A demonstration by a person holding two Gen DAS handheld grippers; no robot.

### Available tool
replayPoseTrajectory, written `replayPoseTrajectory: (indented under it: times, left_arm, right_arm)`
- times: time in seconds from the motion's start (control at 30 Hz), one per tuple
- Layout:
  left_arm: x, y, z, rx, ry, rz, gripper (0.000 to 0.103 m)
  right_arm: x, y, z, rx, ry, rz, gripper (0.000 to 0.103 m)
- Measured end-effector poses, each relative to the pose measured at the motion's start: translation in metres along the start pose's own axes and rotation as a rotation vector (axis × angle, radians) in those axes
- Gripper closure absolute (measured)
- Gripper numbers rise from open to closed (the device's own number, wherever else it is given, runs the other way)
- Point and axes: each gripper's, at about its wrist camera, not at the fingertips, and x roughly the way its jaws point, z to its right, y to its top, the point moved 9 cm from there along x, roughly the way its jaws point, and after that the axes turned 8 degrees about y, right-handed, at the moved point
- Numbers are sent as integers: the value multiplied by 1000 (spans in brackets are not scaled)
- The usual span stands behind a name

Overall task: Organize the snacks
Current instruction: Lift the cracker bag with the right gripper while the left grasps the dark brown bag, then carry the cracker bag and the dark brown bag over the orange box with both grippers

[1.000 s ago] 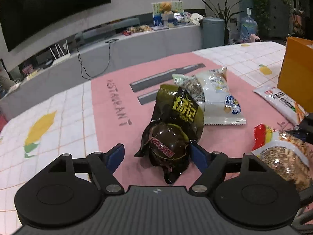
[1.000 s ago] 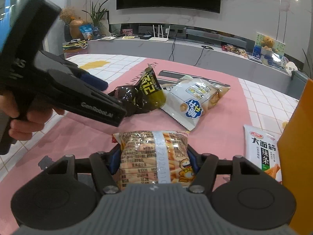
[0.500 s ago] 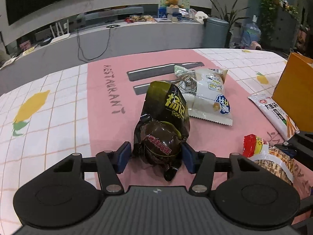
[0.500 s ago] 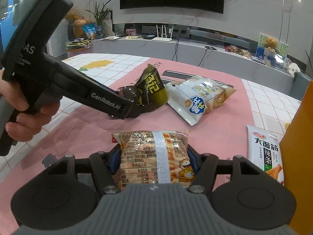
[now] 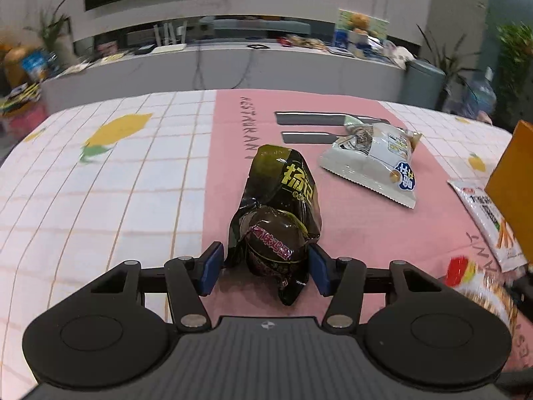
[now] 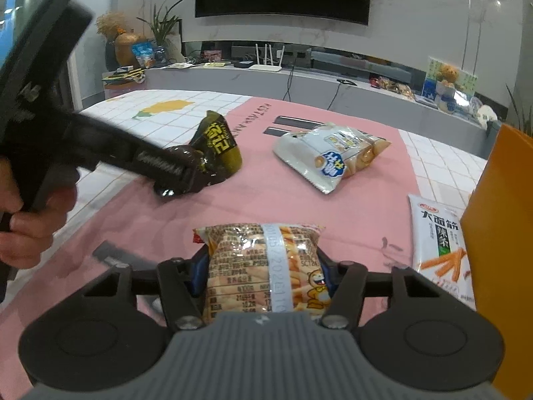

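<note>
On the pink-clothed bench (image 5: 359, 220), the left claw (image 5: 265, 268) has just narrowed around a dark, glossy, crinkled foil snack packet (image 5: 279, 220). The right claw (image 6: 263, 270), jaws just closing, clamps a tan film-wrapped biscuit-stick pack (image 6: 263, 260). Both look light, slippery and crushable; gripping the puffed middle gently seems safest.

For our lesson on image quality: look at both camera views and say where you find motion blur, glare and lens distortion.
Left wrist view: the shelf behind and the striped snack bag at lower right are smeared by motion; glare shines on the dark snack bag; the tablecloth grid bows outward. Right wrist view: the other hand-held gripper is blurred, the bag in front stays sharp, and ceiling lights glint on the wall.
</note>
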Motion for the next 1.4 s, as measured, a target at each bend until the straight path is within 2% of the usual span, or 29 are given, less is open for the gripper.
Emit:
replayPoseTrajectory:
  times: [0.17,0.33,0.6,0.73,1.0,1.03,1.17,1.23,1.33,1.4]
  left_arm:
    - [-12,-10,-5,-28,20,-15,41]
    - [-26,-17,-13,-100,10,-30,42]
    - [-51,-27,-15,-154,-14,-23,42]
    - [-67,-32,-13,-148,-13,-9,42]
    - [-103,-30,4,-113,-44,49,42]
    - [-110,-28,6,-123,-50,59,50]
    - [-130,-25,15,-158,-99,67,50]
    - [-128,-28,19,-147,-69,52,50]
    - [-125,-31,21,-116,-62,80,50]
    - [-115,-36,17,-126,-54,48,50]
  right_arm:
    - [-8,-7,-10,10,-6,13,47]
    - [-18,-9,-17,25,2,17,48]
    - [-47,-2,-21,53,13,58,49]
    - [-64,6,-20,63,19,88,49]
    - [-105,19,-4,169,62,181,49]
    - [-111,21,-2,178,66,190,49]
    - [-138,32,8,198,72,236,49]
    - [-148,35,11,196,71,240,49]
    - [-157,34,16,183,58,246,49]
    - [-160,31,18,183,58,245,49]
